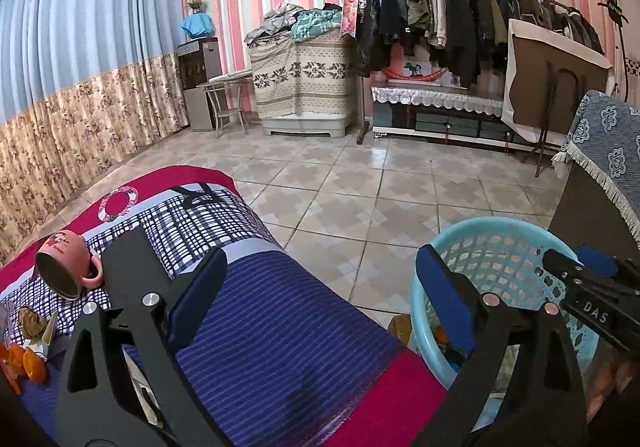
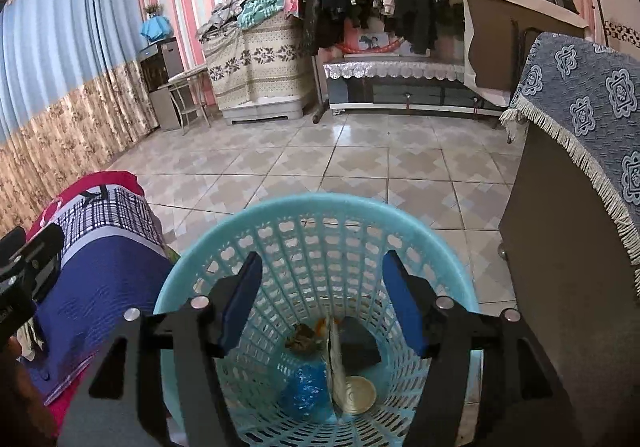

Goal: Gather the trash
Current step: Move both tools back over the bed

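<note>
A light-blue plastic wastebasket (image 2: 320,207) stands on the tiled floor beside the cloth-covered table (image 1: 280,319). My right gripper (image 2: 322,303) is open and empty, held over the basket's mouth. Inside lie a blue wrapper (image 2: 304,391), a round lid (image 2: 360,393), a dark box (image 2: 360,347) and brown scraps (image 2: 300,341). My left gripper (image 1: 320,299) is open and empty above the table edge, with the basket (image 1: 500,231) to its right. On the table's left lie orange peels (image 1: 28,365), a brown crumpled scrap (image 1: 32,321) and a tipped pink mug (image 1: 66,263).
A cabinet draped with a blue patterned cloth (image 2: 580,107) stands right of the basket. Tiled floor (image 2: 340,159) stretches to a clothes rack (image 1: 460,7), a low TV stand (image 1: 436,115) and a covered appliance (image 1: 300,87). Curtains (image 1: 80,87) line the left wall.
</note>
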`<action>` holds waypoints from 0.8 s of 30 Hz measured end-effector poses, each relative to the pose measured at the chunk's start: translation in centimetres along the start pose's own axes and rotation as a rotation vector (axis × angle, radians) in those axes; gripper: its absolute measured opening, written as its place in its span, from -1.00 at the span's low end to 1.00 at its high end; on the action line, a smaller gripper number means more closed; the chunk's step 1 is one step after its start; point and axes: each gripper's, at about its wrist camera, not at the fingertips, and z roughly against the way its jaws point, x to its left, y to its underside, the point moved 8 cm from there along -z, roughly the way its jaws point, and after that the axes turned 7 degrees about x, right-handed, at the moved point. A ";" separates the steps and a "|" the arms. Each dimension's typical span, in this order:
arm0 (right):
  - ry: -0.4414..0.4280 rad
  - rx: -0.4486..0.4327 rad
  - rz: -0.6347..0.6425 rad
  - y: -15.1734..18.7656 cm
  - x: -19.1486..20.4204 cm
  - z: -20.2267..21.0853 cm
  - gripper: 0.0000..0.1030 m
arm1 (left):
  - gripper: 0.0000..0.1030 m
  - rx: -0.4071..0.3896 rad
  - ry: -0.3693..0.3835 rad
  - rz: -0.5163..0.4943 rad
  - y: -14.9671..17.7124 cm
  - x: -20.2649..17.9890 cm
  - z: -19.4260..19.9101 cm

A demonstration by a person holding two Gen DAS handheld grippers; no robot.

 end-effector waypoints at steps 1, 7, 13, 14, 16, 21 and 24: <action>-0.002 -0.007 0.002 0.0 0.0 0.3 0.41 | 0.81 0.000 -0.002 0.002 0.0 0.1 -0.1; 0.058 -0.075 0.044 -0.8 0.3 2.2 0.79 | 0.83 -0.002 -0.002 0.020 0.0 0.8 -0.2; 0.062 -0.116 0.092 -1.2 1.2 3.6 0.91 | 0.85 -0.011 -0.005 0.019 -0.1 0.9 0.2; 0.062 -0.122 0.099 -1.2 1.4 3.8 0.91 | 0.85 -0.013 -0.005 0.019 -0.1 1.0 0.3; 0.056 -0.136 0.111 -1.3 1.7 4.4 0.91 | 0.86 -0.016 -0.009 0.016 -0.1 1.1 0.6; 0.038 -0.186 0.123 -1.6 2.1 6.7 0.91 | 0.87 -0.036 -0.023 0.024 -0.3 2.3 2.1; 0.031 -0.214 0.130 -1.7 2.4 8.0 0.91 | 0.88 -0.047 -0.045 0.046 0.0 3.8 3.8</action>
